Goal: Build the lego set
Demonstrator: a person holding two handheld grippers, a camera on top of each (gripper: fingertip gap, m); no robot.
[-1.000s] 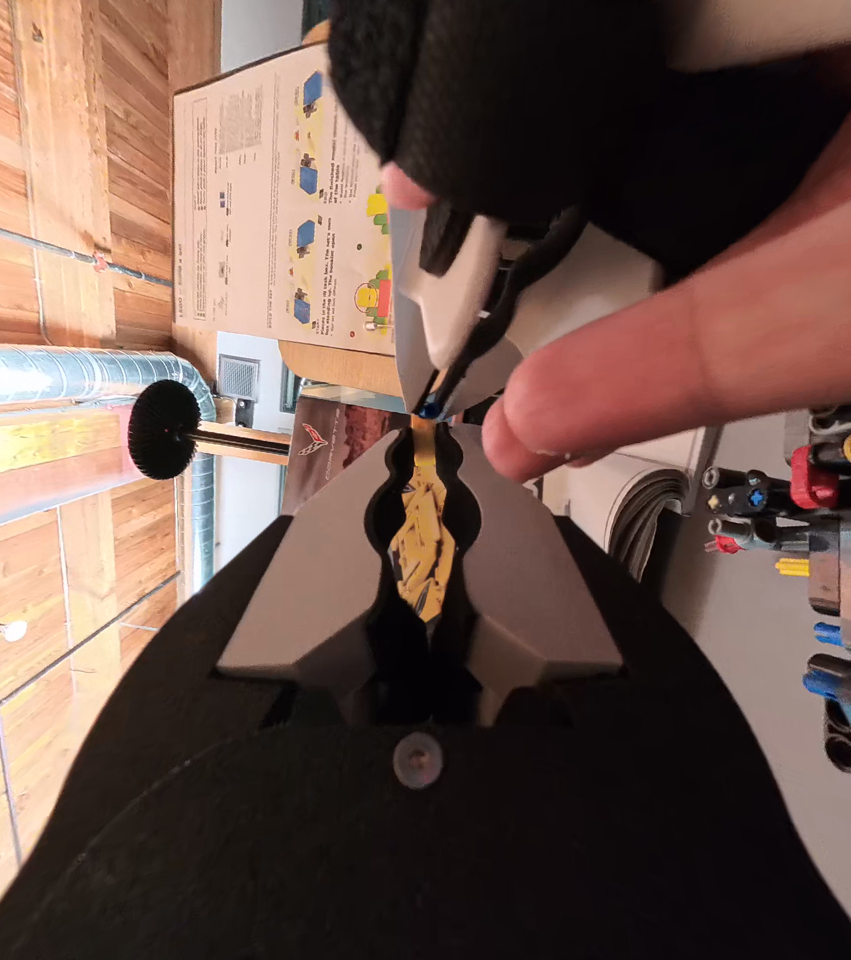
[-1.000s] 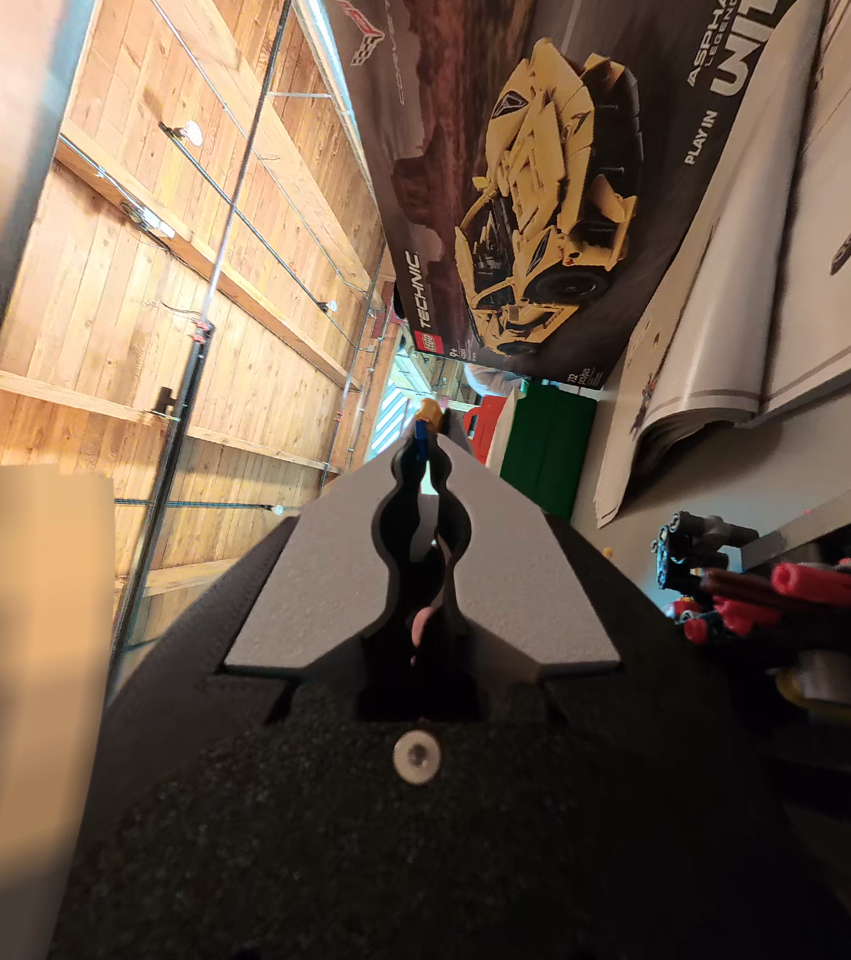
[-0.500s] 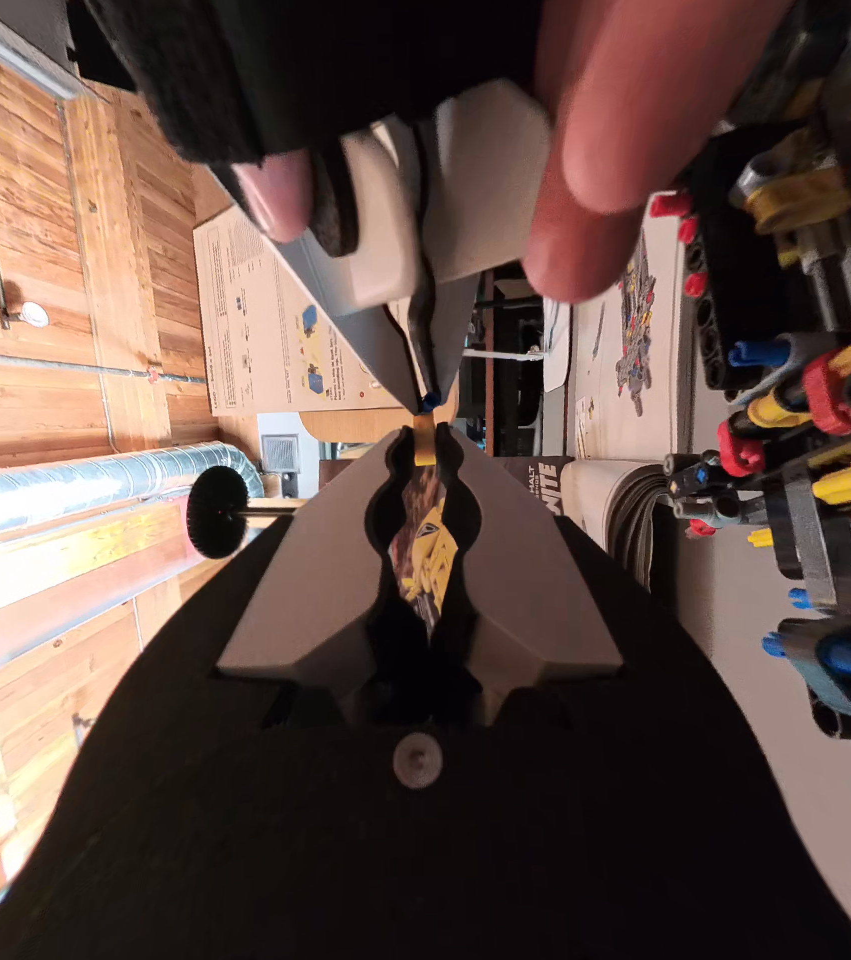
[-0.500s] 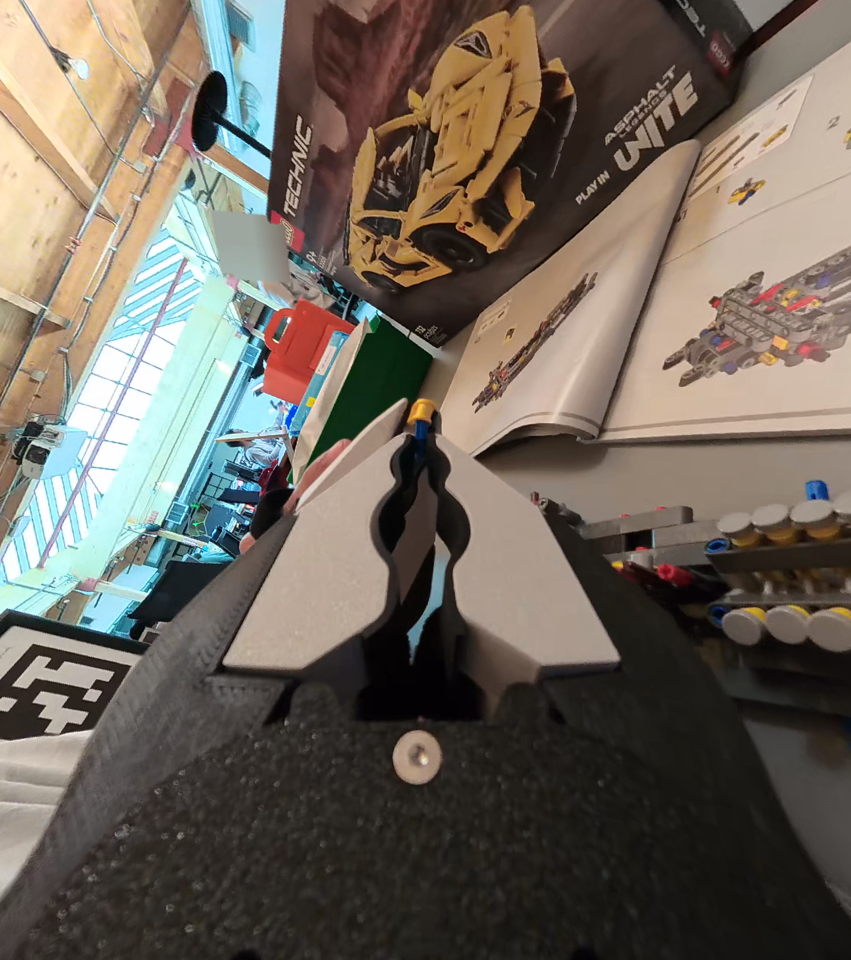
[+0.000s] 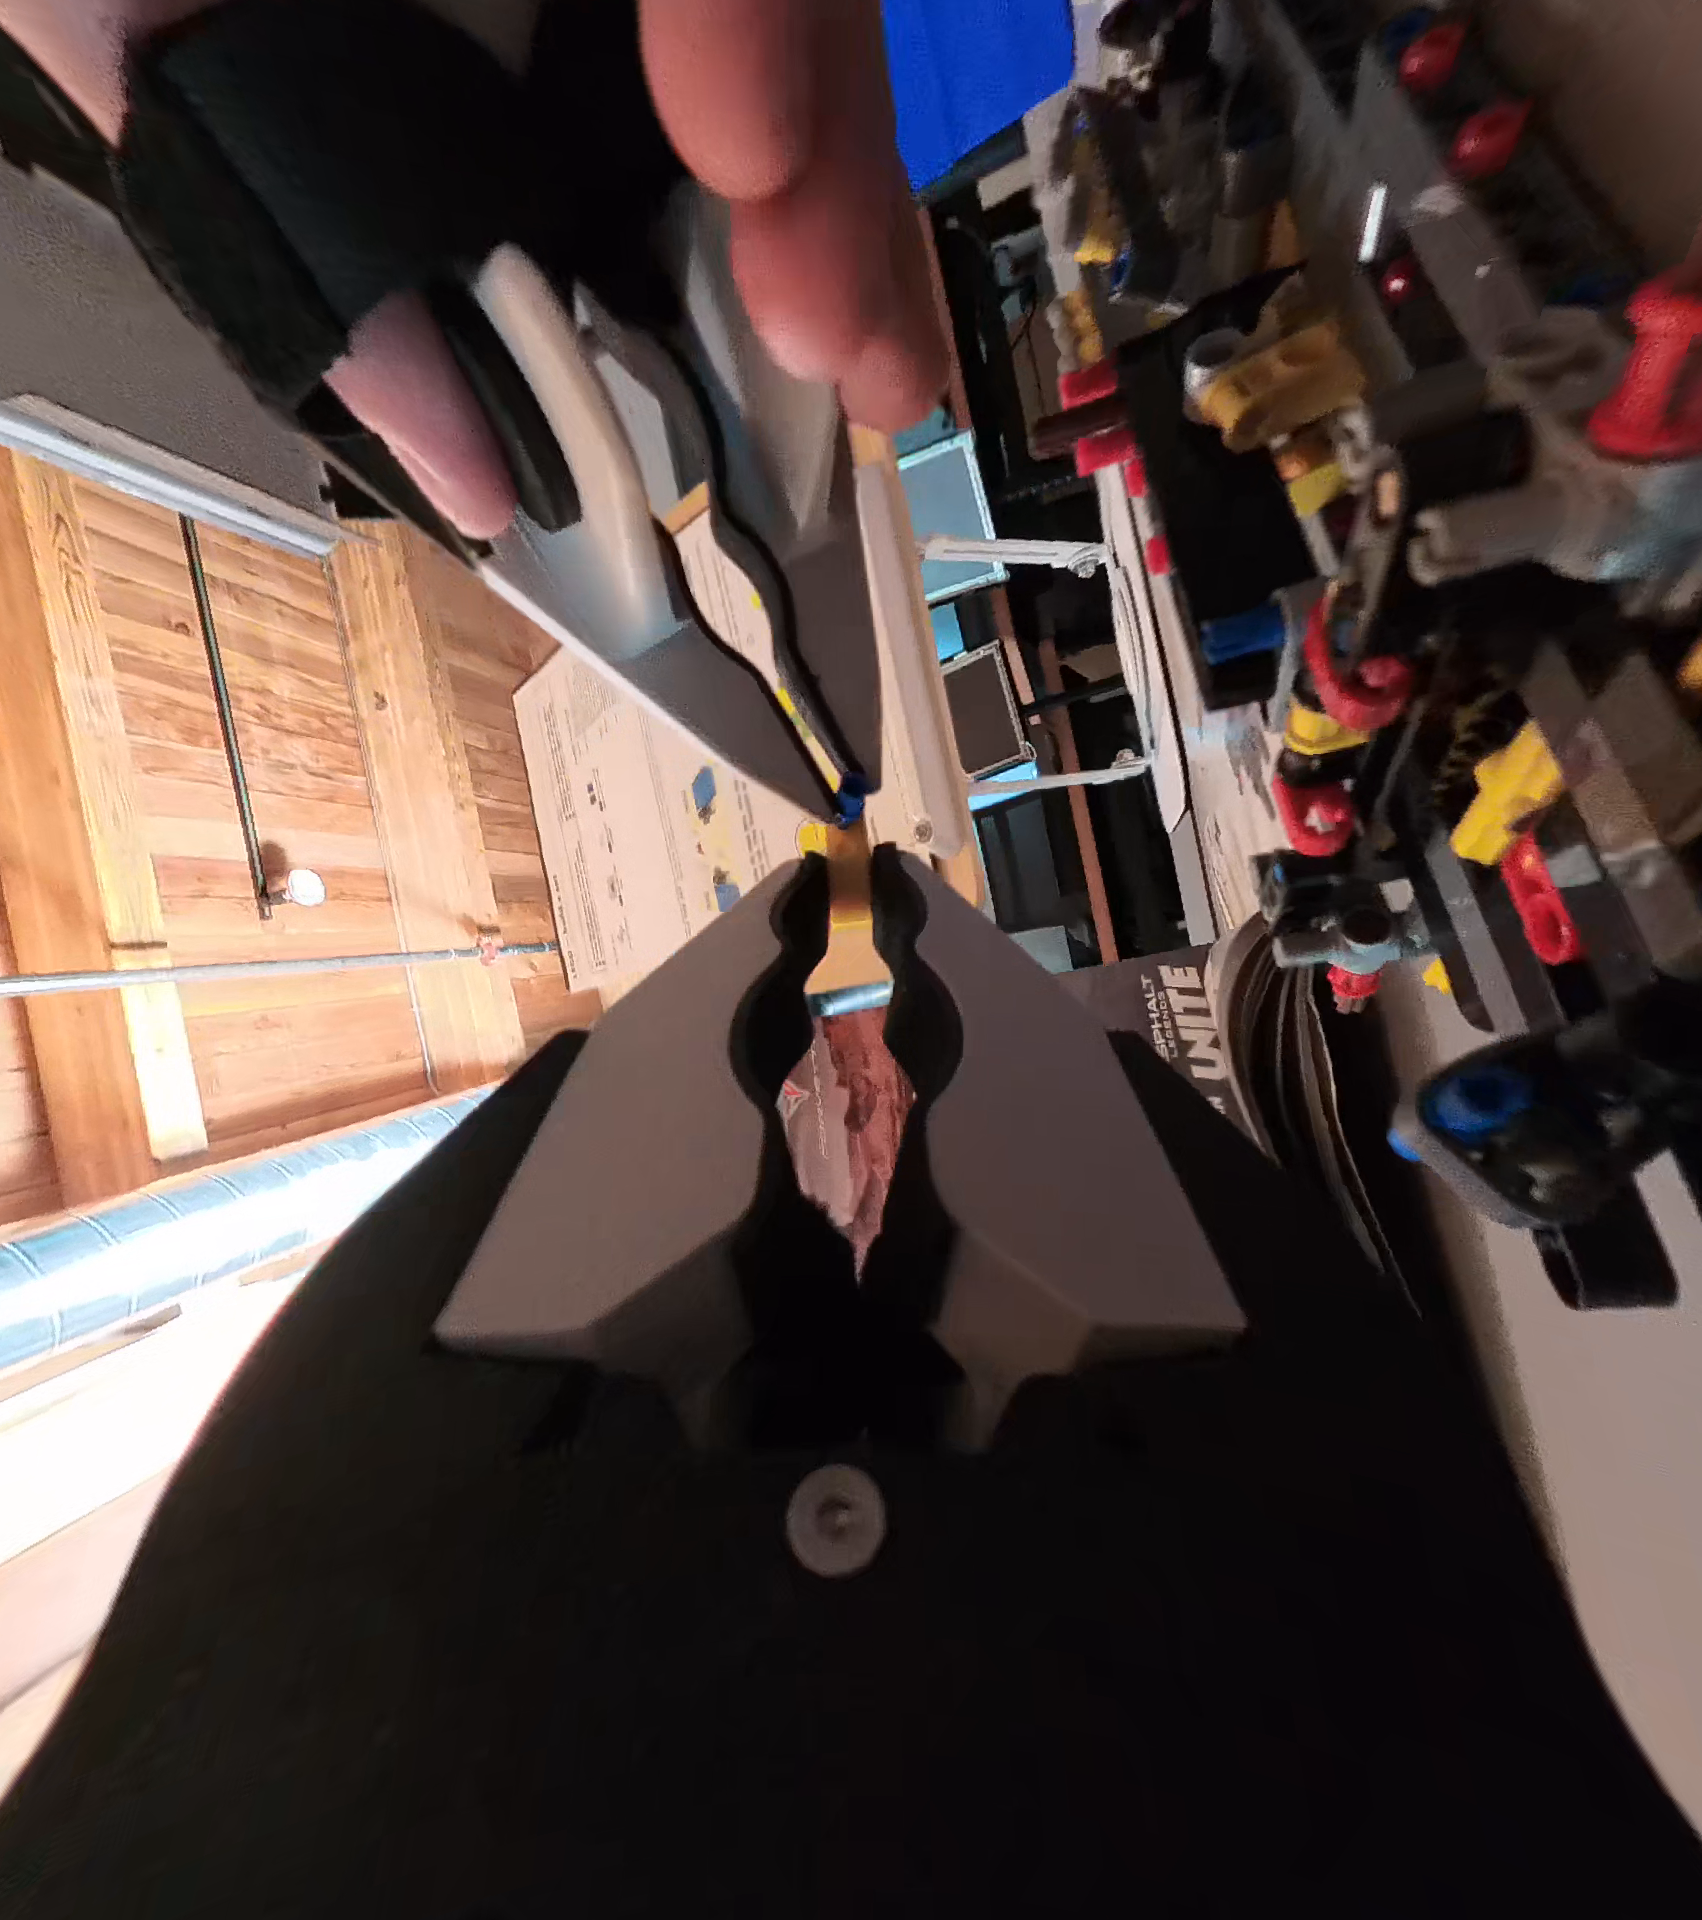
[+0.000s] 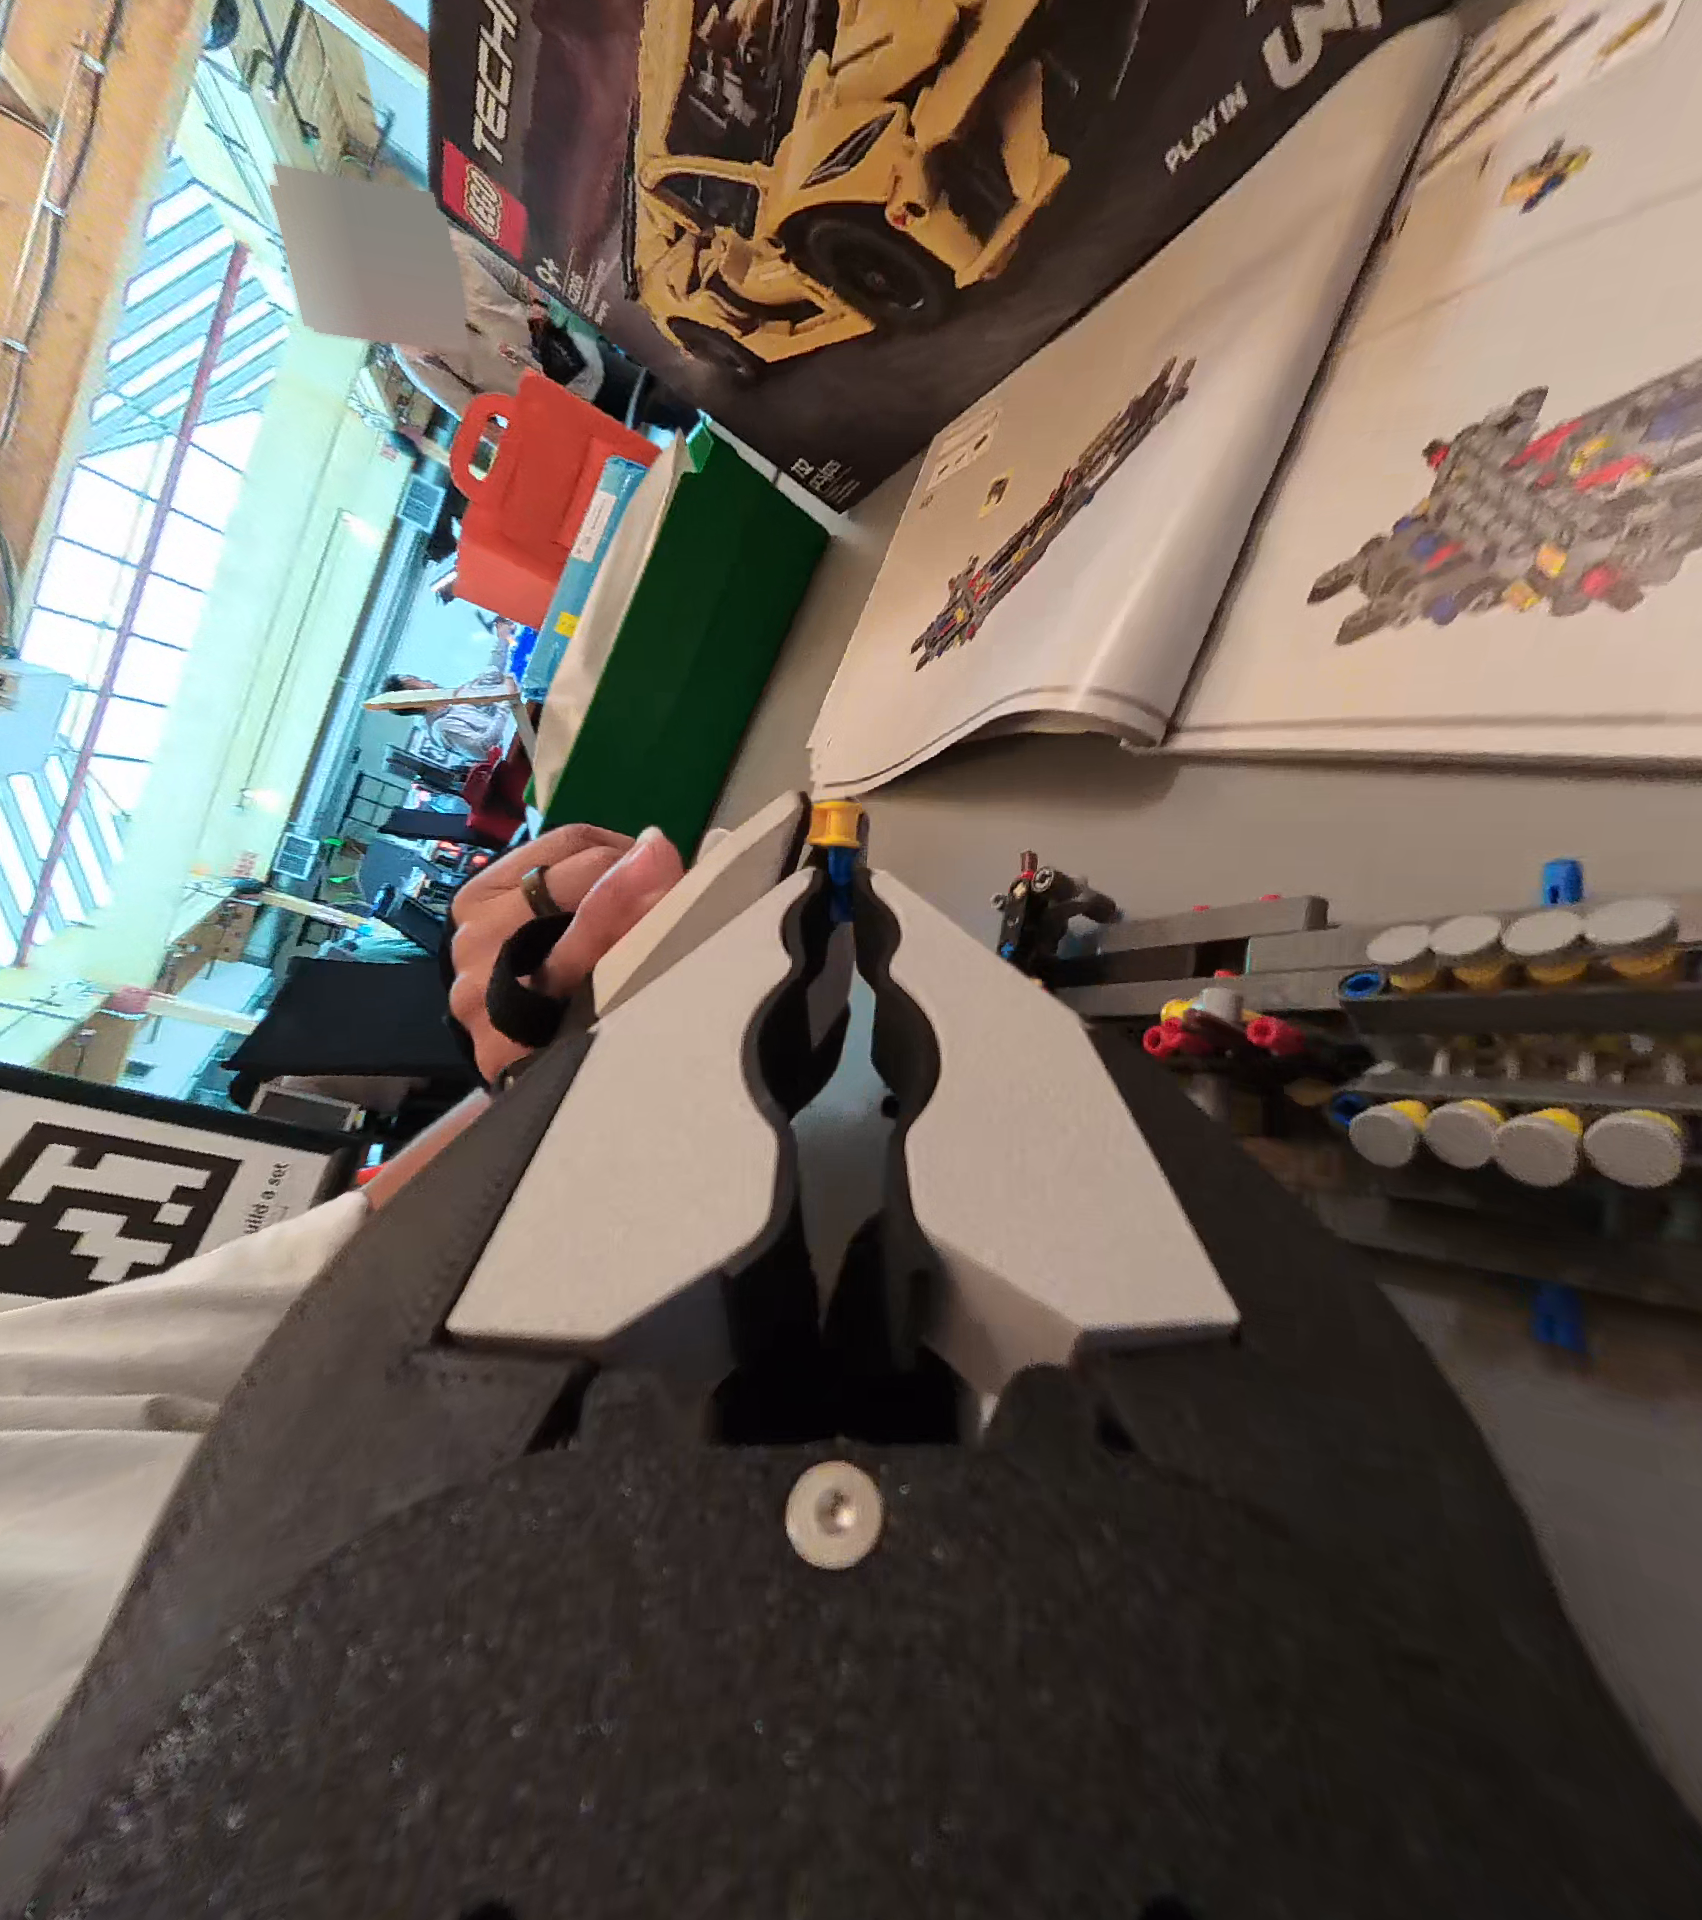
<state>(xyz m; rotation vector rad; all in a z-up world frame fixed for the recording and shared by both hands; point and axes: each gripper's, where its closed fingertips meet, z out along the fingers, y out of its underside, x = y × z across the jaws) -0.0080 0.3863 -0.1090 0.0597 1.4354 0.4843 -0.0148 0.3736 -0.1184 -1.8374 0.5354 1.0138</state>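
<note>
The left gripper (image 5: 852,883) is clamping a small yellow bush (image 5: 849,914) between its fingertips, the jaws drawn nearly together around it. The right gripper (image 6: 839,883) is pinching a blue pin (image 6: 838,871) at its very tips, jaws closed on it. In the right wrist view the pin's far end is meeting the yellow bush (image 6: 834,823), and the two pieces are touching tip to tip; the left wrist view is showing the same blue pin (image 5: 849,802) pressed against the top of the bush, with the right gripper (image 5: 842,795) coming in from above it. A hand (image 5: 805,208) in a black fingerless glove is wrapping that gripper. To the right of the bush, the partly built lego chassis (image 6: 1512,1060) is lying on the grey table (image 6: 1657,1558), bristling with red, blue and yellow pins. Beyond the bush, the open instruction booklet (image 6: 1086,582) is lying flat, and behind it the lego box (image 6: 826,187) with the yellow car is standing.
</note>
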